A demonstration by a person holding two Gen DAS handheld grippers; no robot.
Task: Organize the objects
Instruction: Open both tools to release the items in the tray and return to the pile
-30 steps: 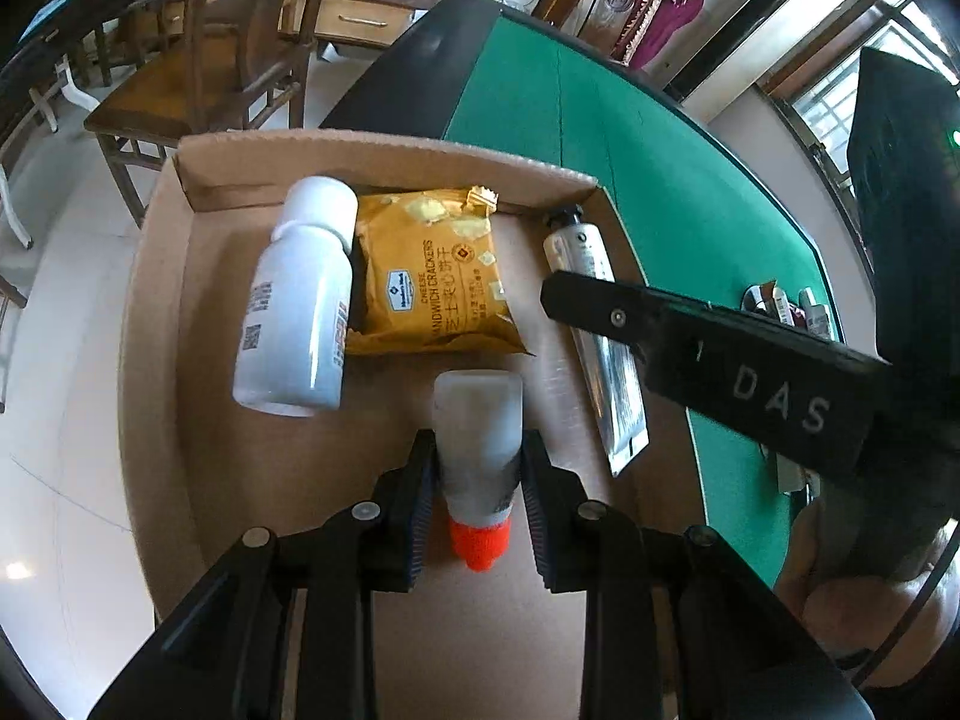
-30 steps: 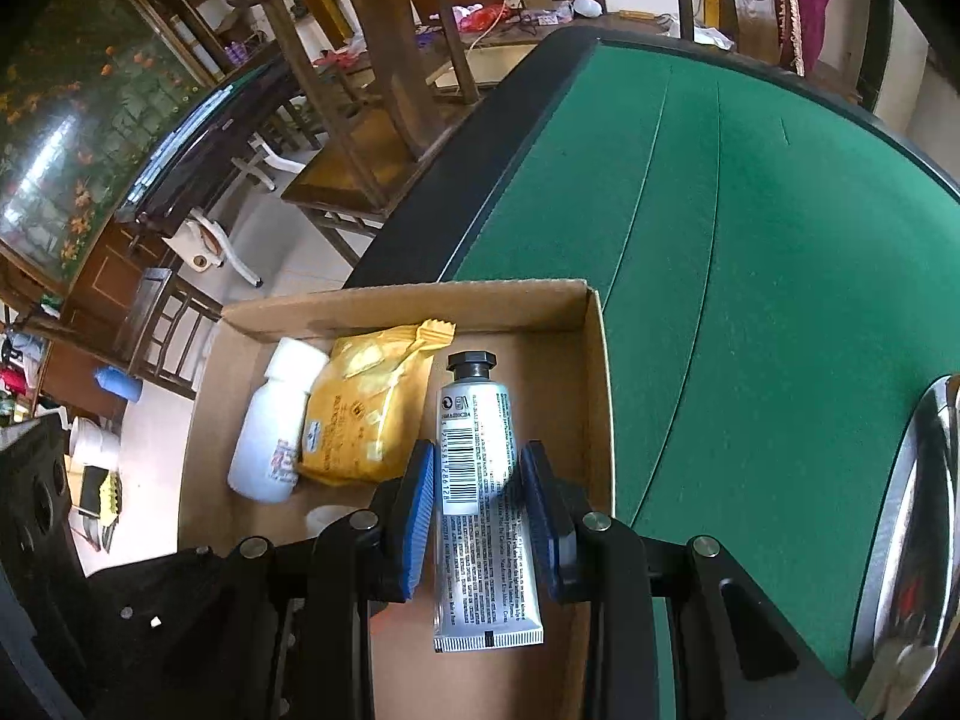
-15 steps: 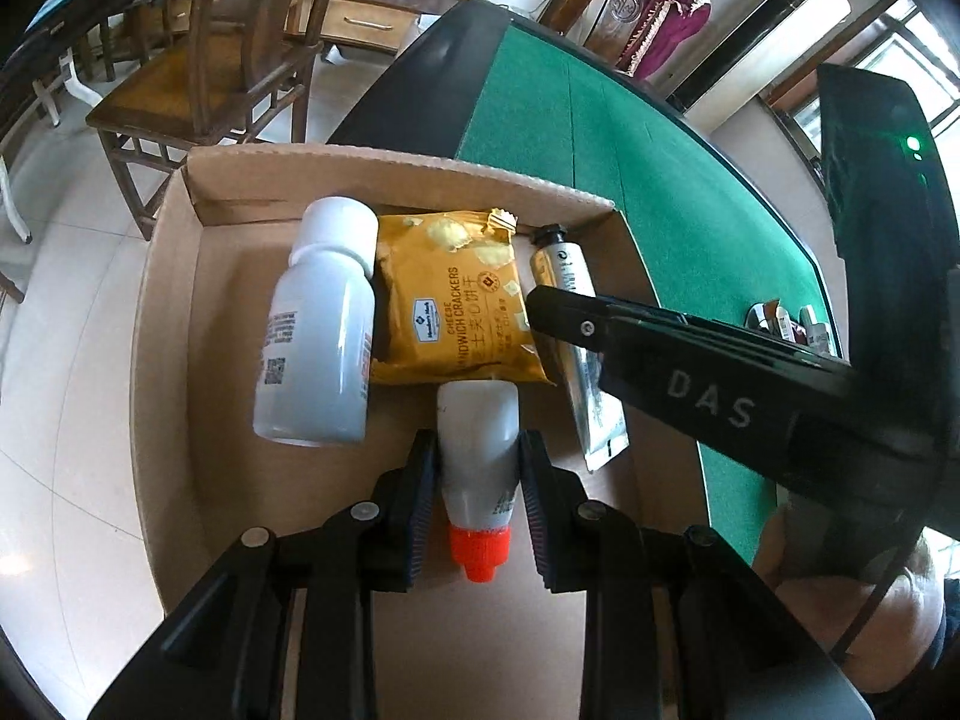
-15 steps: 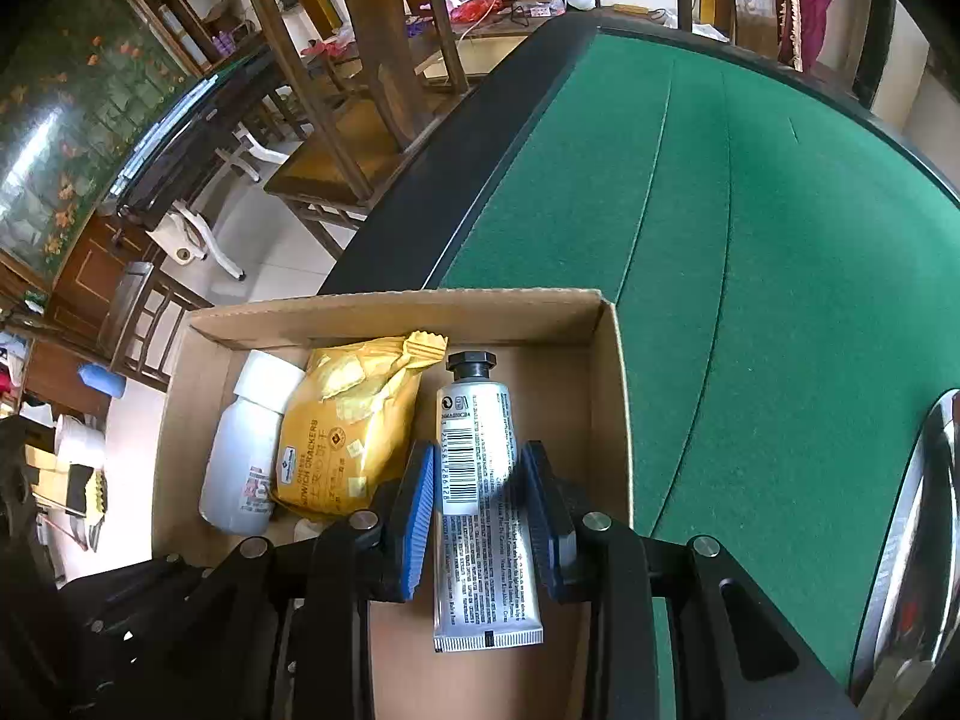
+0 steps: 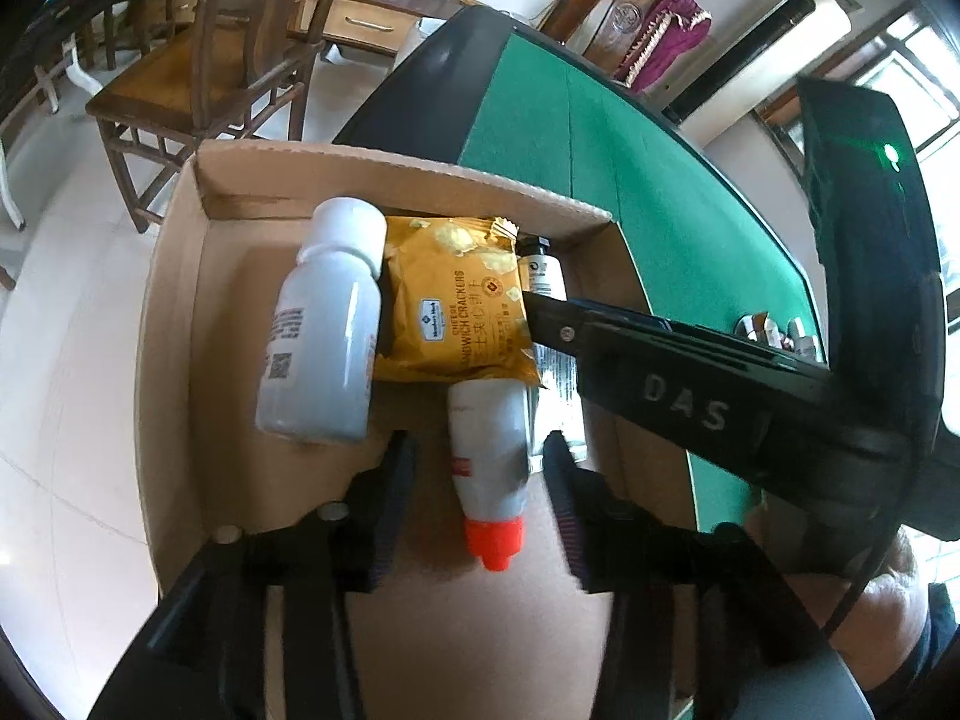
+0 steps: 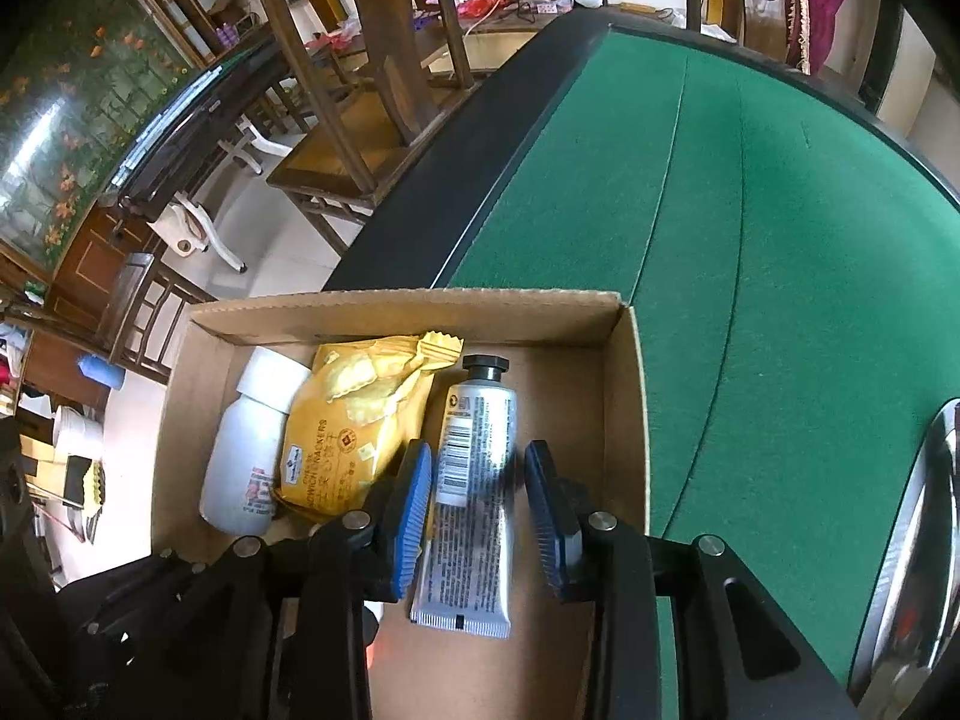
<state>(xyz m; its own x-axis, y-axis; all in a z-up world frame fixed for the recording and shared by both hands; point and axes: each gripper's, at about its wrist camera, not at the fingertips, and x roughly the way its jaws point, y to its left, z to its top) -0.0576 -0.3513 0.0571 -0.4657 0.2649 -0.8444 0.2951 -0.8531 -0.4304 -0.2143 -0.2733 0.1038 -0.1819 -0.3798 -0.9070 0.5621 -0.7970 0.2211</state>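
An open cardboard box (image 5: 180,276) (image 6: 624,408) holds a white bottle (image 5: 324,330) (image 6: 246,450), a yellow cracker packet (image 5: 462,306) (image 6: 354,414), a silver tube (image 6: 474,480) (image 5: 543,270) and a small translucent bottle with an orange cap (image 5: 489,450). My left gripper (image 5: 478,444) straddles the orange-capped bottle, which lies on the box floor. Its jaws are opening and a gap shows on each side. My right gripper (image 6: 480,450) straddles the tube, jaws opening, its blue pads (image 6: 414,504) just off the tube's sides.
The box sits at the edge of a green felt table (image 6: 750,240) with a black rim. Wooden chairs (image 5: 210,78) stand beyond on a tiled floor. Small items (image 5: 780,330) lie on the felt to the right. A shiny metal rim (image 6: 924,540) is at the far right.
The left jaws, shut on the orange-capped bottle before, have spread and let it go. The right pads have drawn slightly off the tube. Both objects rest in the box.
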